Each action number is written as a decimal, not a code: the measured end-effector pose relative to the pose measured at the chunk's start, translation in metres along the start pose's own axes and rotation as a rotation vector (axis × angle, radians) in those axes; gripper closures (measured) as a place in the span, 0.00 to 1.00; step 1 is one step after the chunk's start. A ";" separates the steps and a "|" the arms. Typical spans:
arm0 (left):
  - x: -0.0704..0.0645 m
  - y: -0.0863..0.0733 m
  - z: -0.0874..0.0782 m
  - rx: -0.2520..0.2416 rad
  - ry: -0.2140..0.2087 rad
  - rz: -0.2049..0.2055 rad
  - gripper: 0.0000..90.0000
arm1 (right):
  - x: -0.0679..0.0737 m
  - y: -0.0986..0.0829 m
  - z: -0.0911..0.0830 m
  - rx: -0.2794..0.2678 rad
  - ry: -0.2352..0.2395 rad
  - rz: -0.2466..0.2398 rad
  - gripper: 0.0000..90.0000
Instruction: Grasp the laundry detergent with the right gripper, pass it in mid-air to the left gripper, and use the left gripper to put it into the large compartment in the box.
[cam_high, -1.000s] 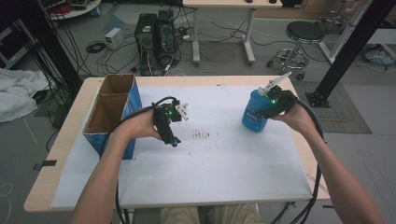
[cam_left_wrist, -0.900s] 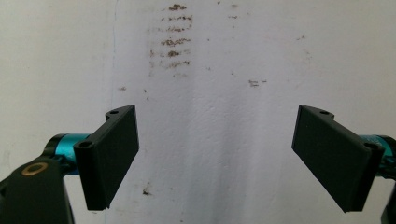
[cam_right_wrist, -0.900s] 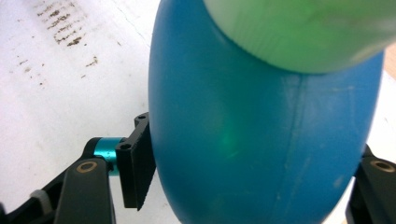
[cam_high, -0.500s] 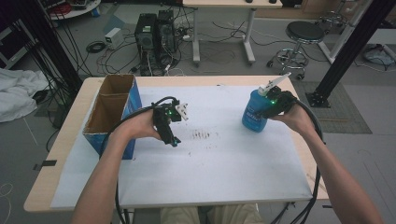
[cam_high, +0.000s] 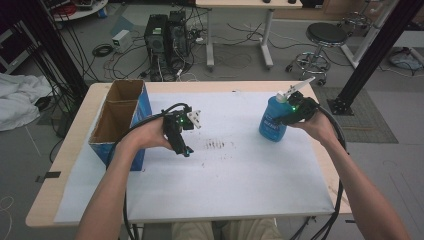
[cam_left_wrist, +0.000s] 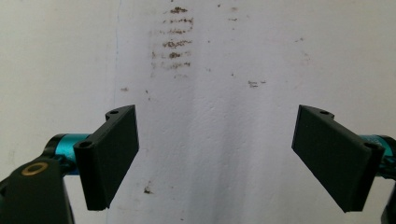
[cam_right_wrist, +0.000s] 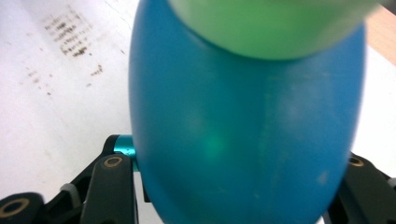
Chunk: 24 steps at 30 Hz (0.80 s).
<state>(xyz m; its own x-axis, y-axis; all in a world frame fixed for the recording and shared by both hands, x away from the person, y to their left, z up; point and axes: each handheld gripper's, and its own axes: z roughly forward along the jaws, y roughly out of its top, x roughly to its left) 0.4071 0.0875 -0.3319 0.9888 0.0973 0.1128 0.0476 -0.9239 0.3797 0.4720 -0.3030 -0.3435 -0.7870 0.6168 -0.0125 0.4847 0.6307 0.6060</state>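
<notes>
Bottle, the single blue one, stands at the right of the white sheet clamped between the right gripper jaws, presumably for lifting, while the left gripper hangs wide open above brown smudges, beside one cardboard box.
</notes>
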 end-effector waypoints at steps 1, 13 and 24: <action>0.000 0.000 -0.001 0.002 0.000 0.002 0.17 | -0.001 -0.001 0.000 -0.008 0.004 0.006 0.49; 0.000 0.000 -0.006 -0.011 0.003 -0.017 0.17 | -0.001 -0.004 0.000 -0.048 0.016 -0.003 0.53; 0.000 0.015 -0.034 -0.053 0.033 -0.018 0.17 | 0.022 0.014 -0.009 -0.074 0.085 -0.112 0.53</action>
<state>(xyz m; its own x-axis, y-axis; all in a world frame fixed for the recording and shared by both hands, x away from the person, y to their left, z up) 0.4026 0.0862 -0.2950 0.9827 0.1263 0.1357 0.0565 -0.9012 0.4296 0.4577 -0.2847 -0.3285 -0.8657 0.5002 -0.0176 0.3650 0.6550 0.6616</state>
